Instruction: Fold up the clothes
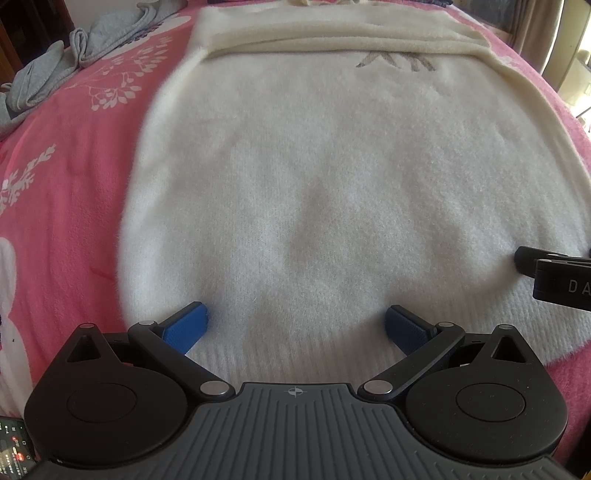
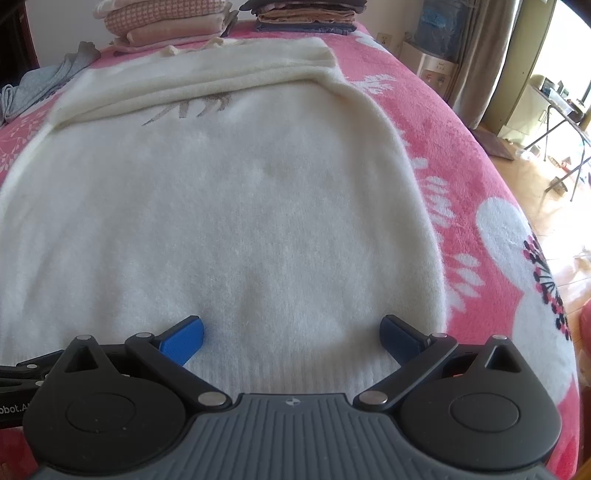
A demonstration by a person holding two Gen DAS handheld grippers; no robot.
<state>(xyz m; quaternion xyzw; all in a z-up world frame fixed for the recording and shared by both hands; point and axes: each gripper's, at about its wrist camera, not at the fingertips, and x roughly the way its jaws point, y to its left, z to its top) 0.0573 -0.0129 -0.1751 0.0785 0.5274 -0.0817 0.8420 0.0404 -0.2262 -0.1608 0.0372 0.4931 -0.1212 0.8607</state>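
my left gripper (image 1: 296,325) and right gripper (image 2: 291,332) hang over the ribbed hem, jaws wide, holding nothing. white sweater (image 1: 314,177) lies flat on the pink bed (image 1: 66,155), sleeves folded across, perhaps both. folded stacks (image 2: 166,22) beyond.

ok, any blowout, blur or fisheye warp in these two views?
Right wrist view: the window area is overexposed, and the pink blanket bows hard toward the edge. Left wrist view: lighting is even, the white sweater has a soft, slightly blurred left edge, and the corners bend with the fisheye.
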